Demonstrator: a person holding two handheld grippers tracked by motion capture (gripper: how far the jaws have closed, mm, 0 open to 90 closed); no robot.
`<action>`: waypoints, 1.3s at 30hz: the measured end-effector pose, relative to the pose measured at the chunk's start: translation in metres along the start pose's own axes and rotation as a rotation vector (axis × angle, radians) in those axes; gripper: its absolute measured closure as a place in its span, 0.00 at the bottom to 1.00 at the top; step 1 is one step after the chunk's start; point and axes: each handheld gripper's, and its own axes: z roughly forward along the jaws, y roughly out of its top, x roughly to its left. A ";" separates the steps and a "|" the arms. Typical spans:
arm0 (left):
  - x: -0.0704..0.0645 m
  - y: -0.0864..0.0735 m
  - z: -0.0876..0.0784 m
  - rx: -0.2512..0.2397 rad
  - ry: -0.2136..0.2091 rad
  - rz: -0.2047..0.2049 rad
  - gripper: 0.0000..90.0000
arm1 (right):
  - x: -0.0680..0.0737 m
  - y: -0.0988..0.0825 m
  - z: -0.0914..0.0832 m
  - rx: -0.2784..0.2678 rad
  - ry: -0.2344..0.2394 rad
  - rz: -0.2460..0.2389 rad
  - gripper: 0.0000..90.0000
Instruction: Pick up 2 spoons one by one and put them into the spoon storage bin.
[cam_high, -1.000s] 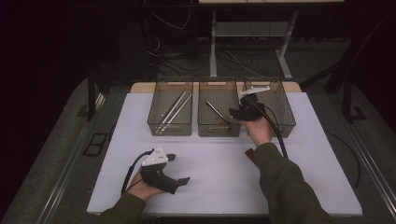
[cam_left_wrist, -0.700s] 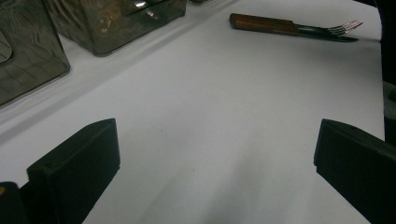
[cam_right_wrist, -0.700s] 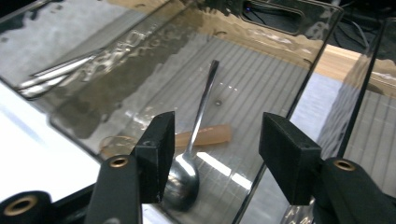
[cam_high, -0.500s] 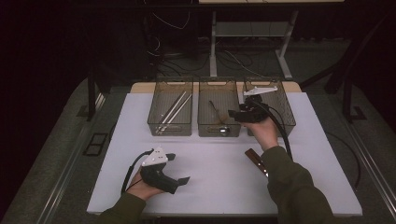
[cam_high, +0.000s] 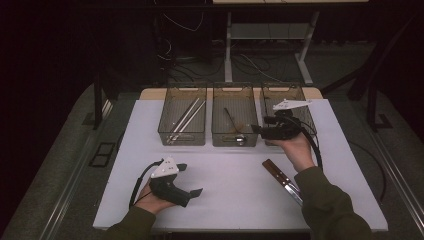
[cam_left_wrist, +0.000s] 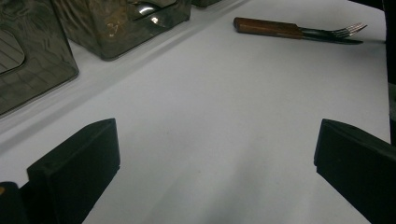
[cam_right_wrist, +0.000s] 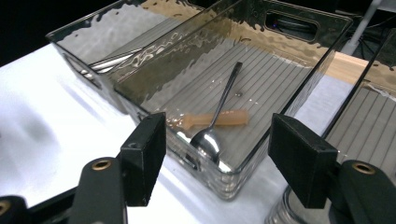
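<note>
From above, my left gripper (cam_high: 187, 180) rests wide open on the white table (cam_high: 225, 180), while my right gripper (cam_high: 256, 129), jaws just opening and empty, hovers over the middle bin (cam_high: 234, 112), whose metal spoon (cam_right_wrist: 215, 122) its own view shows.

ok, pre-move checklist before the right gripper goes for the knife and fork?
1. Right gripper open, nothing between jaws: ok.
2. Spoon lying in the middle bin: ok.
3. Knife and fork on the table, together: ok.
4. Fork reachable separately from knife: cannot tell.
5. Left gripper open, away from the cutlery: ok.
6. Right bin empty: cannot tell.
</note>
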 end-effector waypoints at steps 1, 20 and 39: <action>0.000 0.000 0.000 -0.004 -0.001 -0.002 0.00 | 0.000 -0.001 -0.002 -0.002 0.006 0.001 0.41; -0.002 0.001 0.000 -0.007 -0.009 0.008 0.00 | -0.014 -0.050 -0.038 -0.004 0.019 0.025 0.34; -0.003 0.001 -0.001 -0.002 -0.012 0.019 0.00 | -0.020 -0.095 -0.064 0.103 0.007 0.014 0.36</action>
